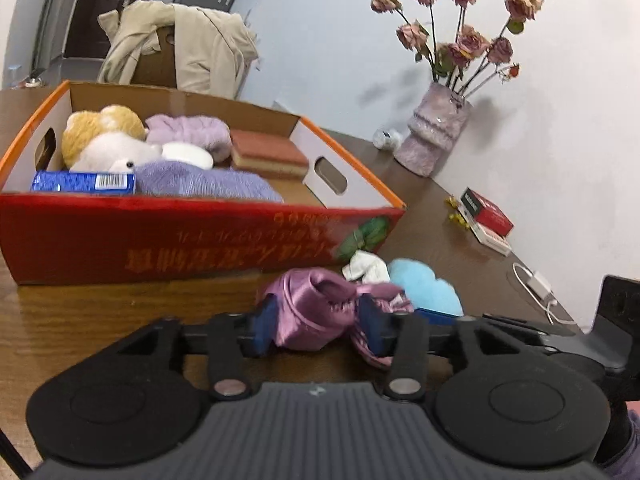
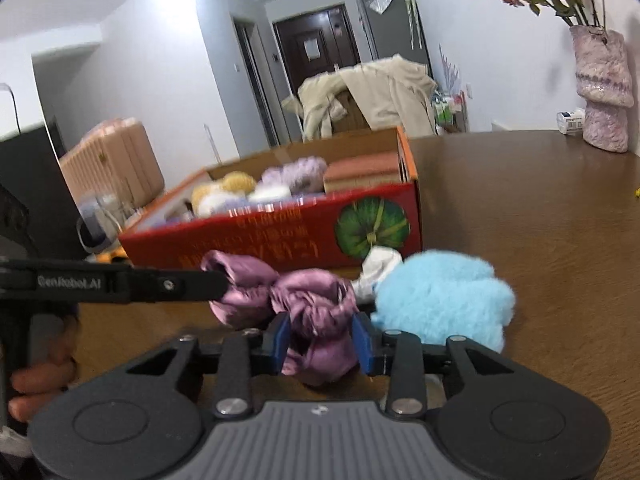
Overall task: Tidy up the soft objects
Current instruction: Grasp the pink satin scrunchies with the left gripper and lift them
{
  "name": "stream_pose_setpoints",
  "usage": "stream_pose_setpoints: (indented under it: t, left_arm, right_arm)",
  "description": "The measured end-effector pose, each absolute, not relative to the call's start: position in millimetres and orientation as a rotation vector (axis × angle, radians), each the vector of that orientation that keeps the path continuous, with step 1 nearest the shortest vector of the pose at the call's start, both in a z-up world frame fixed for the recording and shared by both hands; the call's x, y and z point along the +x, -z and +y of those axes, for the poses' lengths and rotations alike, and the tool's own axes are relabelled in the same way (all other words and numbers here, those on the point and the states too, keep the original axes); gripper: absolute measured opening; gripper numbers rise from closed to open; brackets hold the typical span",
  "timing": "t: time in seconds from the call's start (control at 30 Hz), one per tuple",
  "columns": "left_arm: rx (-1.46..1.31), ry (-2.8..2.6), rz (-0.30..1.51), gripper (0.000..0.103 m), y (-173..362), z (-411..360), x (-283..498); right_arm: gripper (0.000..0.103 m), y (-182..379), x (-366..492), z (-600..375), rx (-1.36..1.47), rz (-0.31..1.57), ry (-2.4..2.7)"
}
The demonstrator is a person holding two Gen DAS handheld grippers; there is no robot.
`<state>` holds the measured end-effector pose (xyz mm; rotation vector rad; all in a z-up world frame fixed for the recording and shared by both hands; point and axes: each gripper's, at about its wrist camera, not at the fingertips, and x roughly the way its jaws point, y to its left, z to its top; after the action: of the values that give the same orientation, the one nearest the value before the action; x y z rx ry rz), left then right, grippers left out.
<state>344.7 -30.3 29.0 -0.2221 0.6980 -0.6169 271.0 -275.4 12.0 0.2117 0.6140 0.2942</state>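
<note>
- I have both grippers on the same purple satin cloth (image 1: 316,312), one at each end, which I judge is the way to lift a floppy bundle without it trailing across the table (image 1: 100,320).
- My left gripper (image 1: 316,324) has the cloth bunched between its blue pads (image 1: 264,326); the jaws stand partly closed and the fabric fills the gap, so I read it as a grip.
- My right gripper (image 2: 322,338) is likewise partly closed, with a knot of the same cloth pressed between its pads (image 2: 281,340).
- In the right wrist view the left gripper's black finger (image 2: 180,284) reaches in from the left and meets the far end of the cloth.
- The cloth rests on the table just in front of the red cardboard box (image 1: 168,240), close to its near wall.
- The box already holds plush toys (image 1: 104,140), lilac knitted pieces (image 1: 200,184) and a sponge (image 1: 268,156), so I take it as the place for soft things.
- A fluffy blue item (image 2: 440,300) and a small white cloth (image 2: 378,272) lie just beside the purple one, still outside the box, touching or nearly touching it.
- The vase of dried roses (image 1: 436,132) stands well apart by the wall.
</note>
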Motion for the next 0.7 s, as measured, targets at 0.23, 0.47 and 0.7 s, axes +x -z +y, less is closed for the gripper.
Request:
stream_pose_setpoints:
  t: [0.23,0.47,0.7]
  left_arm:
    - [-0.235,0.600,0.717,0.023,-17,-39,361]
    - [-0.227,0.595,0.724,0.015,-13,-38,359]
    - [-0.201,0.566,0.704,0.012,-20,-33,338]
  right_arm:
    - [0.034,-12,292,-290,0.294,0.618,-0.235]
    - [0.030,-6,298,-289,0.309,0.632,-0.236]
    - [0.007,-7,285,-264,0.191,0.595,-0.281]
